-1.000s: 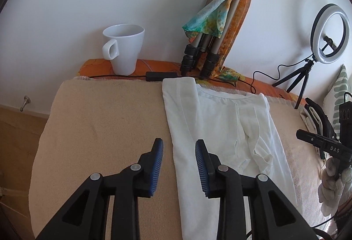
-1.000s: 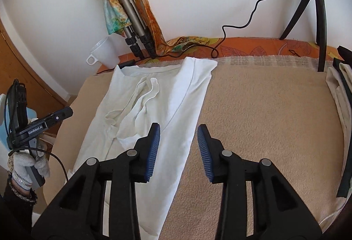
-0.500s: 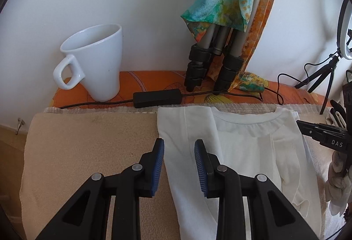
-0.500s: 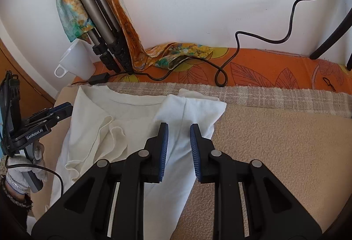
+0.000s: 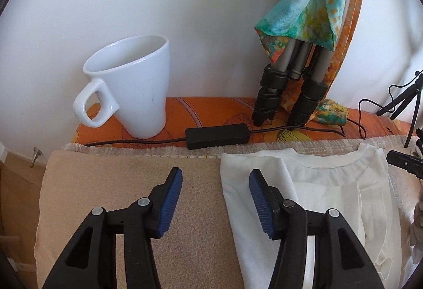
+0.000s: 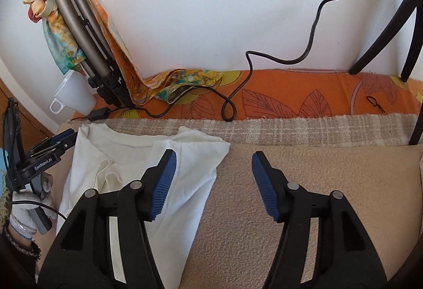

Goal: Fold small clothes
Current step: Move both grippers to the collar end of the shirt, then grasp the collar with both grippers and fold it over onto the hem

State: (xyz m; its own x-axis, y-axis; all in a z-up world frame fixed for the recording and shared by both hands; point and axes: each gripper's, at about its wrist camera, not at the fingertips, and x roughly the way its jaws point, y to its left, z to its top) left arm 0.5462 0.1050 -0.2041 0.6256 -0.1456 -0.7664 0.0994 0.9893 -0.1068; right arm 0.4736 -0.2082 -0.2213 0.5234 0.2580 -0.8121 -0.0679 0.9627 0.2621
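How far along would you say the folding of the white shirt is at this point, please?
Done: the white cotton shirt lies on the beige towel with both sides folded inward into a long narrow strip, collar toward the wall. In hand: nothing; the left gripper and right gripper are both open, one at each top corner. Left: gripping those corners and folding the strip across its length.

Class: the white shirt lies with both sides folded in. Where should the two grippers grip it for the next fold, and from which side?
Probably the shirt's two top corners beside the collar. Each open gripper, left and right, straddles a folded edge there; come from the hem end, pinching all layers.
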